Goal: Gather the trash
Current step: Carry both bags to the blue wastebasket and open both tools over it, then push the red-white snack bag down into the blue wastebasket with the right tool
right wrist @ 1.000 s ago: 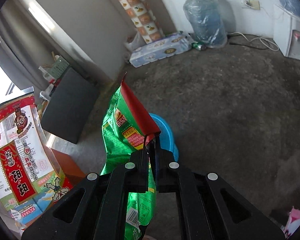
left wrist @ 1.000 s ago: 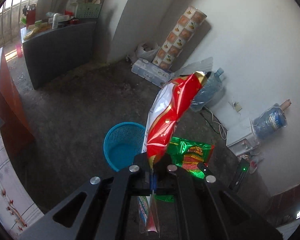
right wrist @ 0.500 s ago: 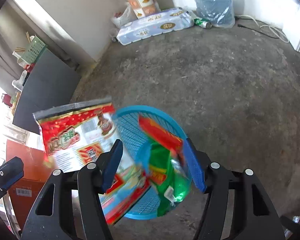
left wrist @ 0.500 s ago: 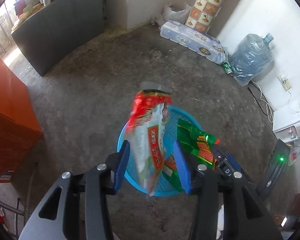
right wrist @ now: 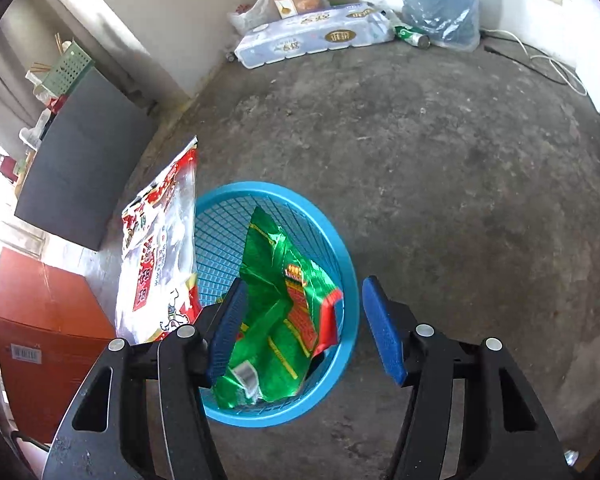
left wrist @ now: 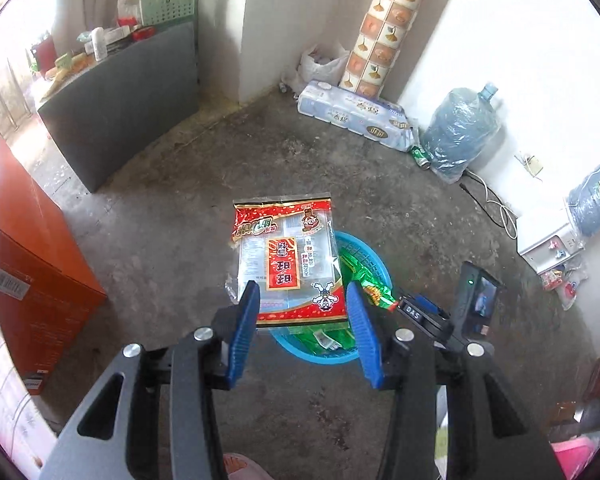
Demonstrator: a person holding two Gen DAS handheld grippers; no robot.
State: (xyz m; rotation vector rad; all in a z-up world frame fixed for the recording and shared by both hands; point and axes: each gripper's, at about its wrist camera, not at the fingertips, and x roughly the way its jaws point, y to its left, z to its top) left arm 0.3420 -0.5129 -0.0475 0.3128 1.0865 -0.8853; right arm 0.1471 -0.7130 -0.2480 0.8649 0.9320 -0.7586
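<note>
Blue mesh basket (right wrist: 342, 268) stood on the concrete floor (right wrist: 440, 184), low and centre in both views. Green foil wrapper (right wrist: 276, 304) lay crumpled inside it, resting against the near wall. Red-and-white snack bag (left wrist: 290, 264) sat tilted over the basket's left rim, partly outside; whether it touched the rim could not be told. Left hand-held gripper (left wrist: 304, 322) hovered above, jaws parted about halfway, nothing between the blue pads (left wrist: 244, 328). Right hand-held gripper (right wrist: 304, 330) likewise apart and empty; its jaws had just been closing slightly after letting go. Orange carton (left wrist: 32, 264) at left edge. Toilet-roll pack (left wrist: 354, 114) and water jug (left wrist: 462, 132) along the far wall.
</note>
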